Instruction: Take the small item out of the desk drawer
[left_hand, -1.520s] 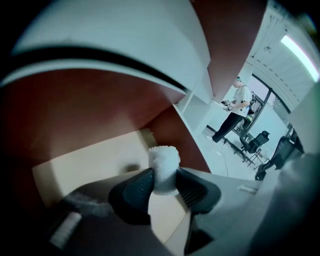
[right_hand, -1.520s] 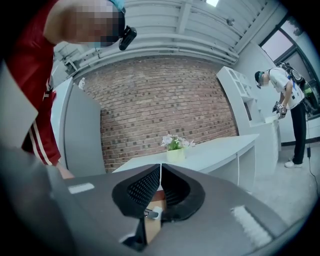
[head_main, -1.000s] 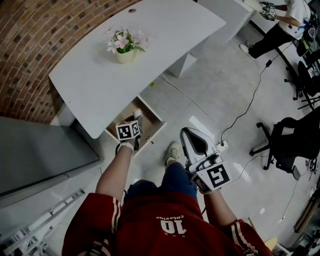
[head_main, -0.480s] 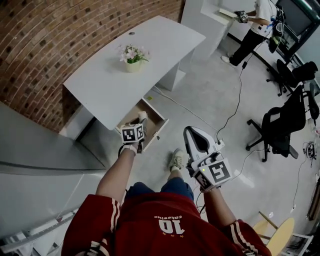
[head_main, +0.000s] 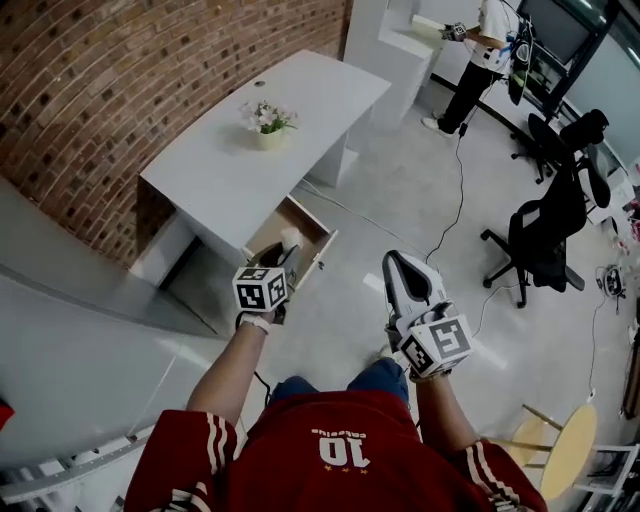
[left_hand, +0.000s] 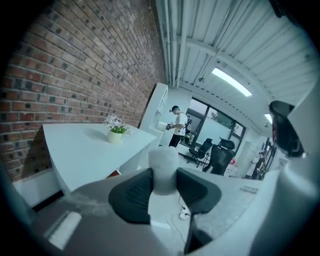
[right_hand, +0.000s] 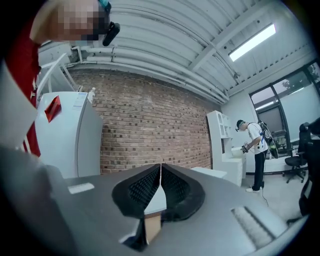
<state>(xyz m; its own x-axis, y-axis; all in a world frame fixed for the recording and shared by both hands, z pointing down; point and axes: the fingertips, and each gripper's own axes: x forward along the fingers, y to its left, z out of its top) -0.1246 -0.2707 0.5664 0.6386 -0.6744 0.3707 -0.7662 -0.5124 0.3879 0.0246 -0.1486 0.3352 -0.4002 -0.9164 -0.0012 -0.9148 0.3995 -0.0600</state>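
The white desk stands against the brick wall, and its wooden drawer is pulled open below the front edge. My left gripper hangs over the drawer's front and is shut on a small white rounded item. In the left gripper view the small item sits pinched between the two black pads, with the desk behind it. My right gripper is held out over the floor to the right, away from the drawer. Its jaws are pressed together with nothing between them.
A potted flower stands on the desk top. A grey cabinet fills the left side. Black office chairs and a floor cable lie to the right. Another person works at the far counter. A yellow stool is at bottom right.
The head view has pulled back and up, so desk and drawer look smaller. My left gripper has come up and away from the drawer with the small item. The right gripper stays shut.
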